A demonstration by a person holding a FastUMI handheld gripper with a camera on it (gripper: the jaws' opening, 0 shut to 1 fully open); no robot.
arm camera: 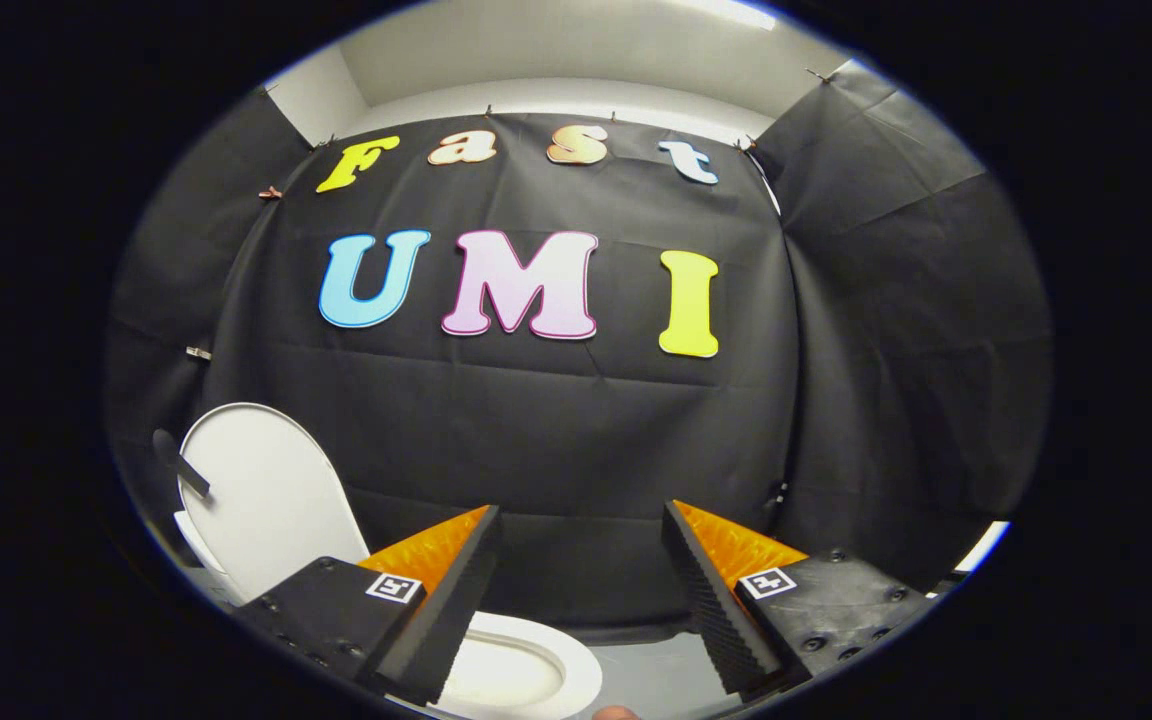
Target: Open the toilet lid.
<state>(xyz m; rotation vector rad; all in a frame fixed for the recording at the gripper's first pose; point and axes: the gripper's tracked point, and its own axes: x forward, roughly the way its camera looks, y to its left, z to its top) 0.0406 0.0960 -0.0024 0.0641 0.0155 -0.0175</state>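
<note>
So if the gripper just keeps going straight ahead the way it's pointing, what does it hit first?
Probably the black cloth wall. The open gripper points at it with nothing between the fingers; the raised toilet lid stands off to the side. Depth is hard to judge.

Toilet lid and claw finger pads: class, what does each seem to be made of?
The raised white oval toilet lid looks like smooth, matte hard plastic, evenly coloured. The black ridged finger pads of the open claw seem rubber or foam; their ribbing suggests a soft grip surface.

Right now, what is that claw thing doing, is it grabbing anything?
Gripper: open, fingers spread apart, holding nothing. The toilet lid stands raised beyond the left finger, the seat below the fingers.
</note>
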